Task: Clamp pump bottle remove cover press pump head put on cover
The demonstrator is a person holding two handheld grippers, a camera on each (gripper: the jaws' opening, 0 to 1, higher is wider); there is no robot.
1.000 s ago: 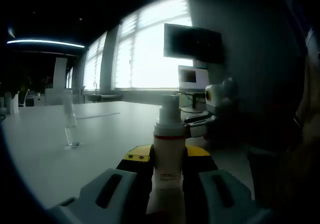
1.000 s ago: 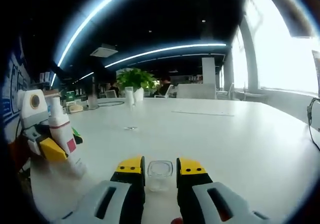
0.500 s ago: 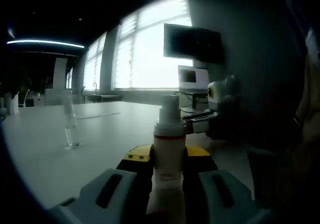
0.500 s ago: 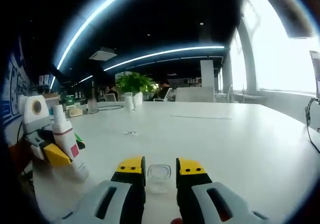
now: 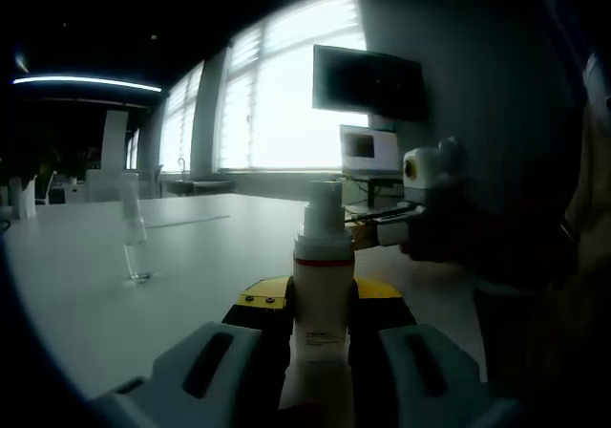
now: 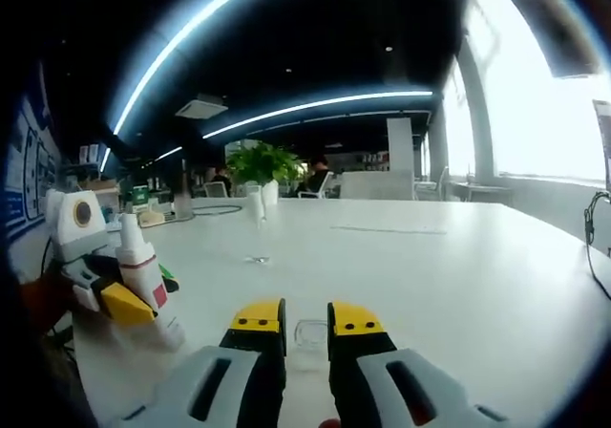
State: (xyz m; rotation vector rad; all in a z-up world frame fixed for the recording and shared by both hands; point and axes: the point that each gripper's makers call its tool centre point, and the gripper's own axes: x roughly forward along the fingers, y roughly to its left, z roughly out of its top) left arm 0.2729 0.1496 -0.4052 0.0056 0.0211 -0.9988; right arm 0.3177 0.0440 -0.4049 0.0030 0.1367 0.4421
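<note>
Risk now lies with the clear cover [image 6: 310, 335]: the right gripper [image 6: 306, 325] has its jaws clenched on that slick cap above the surface [image 6: 458, 275], and it could squirt free. Left gripper [image 5: 305, 299] jaws clamp the pump bottle [image 5: 322, 285] upright.

Pump bottle [image 5: 323, 285] upright between left gripper [image 5: 305, 304] jaws, above worktop [image 5: 86, 285]; right gripper [image 5: 391, 232] just right of pump head; cover [image 6: 307, 334] between right gripper jaws; monitor [image 5: 370, 82] behind.
</note>
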